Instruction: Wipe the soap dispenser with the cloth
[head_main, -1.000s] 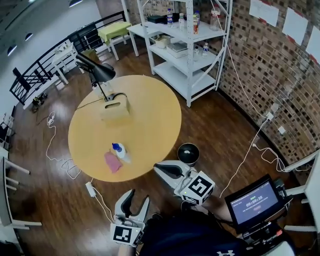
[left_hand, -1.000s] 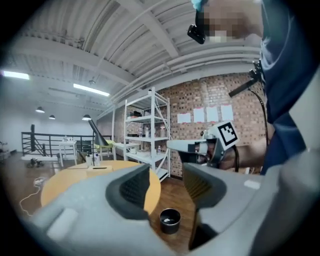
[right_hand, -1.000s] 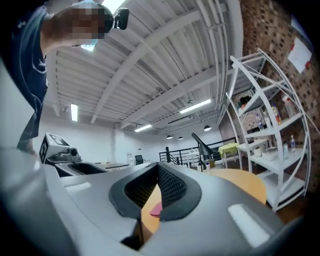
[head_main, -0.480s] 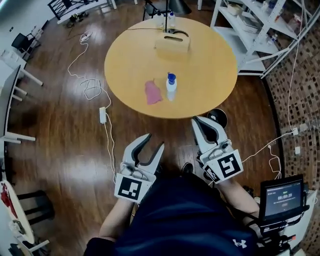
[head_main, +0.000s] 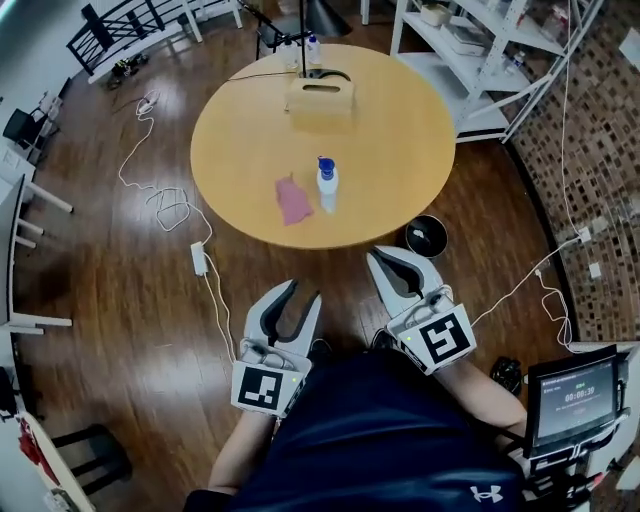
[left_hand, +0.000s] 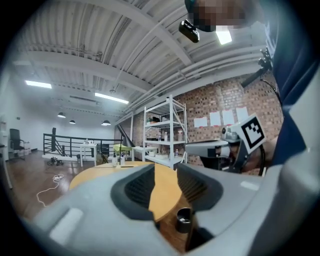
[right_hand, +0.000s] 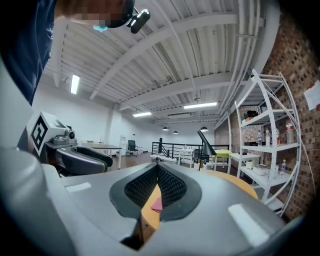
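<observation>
Since a second earlier the left gripper (head_main: 300, 293) and right gripper (head_main: 378, 256) had drawn nearer the round yellow wooden table (head_main: 400, 150), left jaws narrowing yet apart on nothing, right jaws together and empty; the pink cloth (head_main: 293, 199) lay untouched just left of the white soap dispenser with blue pump (head_main: 326, 183) on the table's near side, so wiping had not begun.

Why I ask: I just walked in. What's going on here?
A person stands just short of the round table, a gripper in each hand. The left gripper is open and empty, and its jaws have just been closing; the right gripper is shut on nothing. The pink cloth lies beside the soap dispenser on the table, both untouched, so wiping has not started.
</observation>
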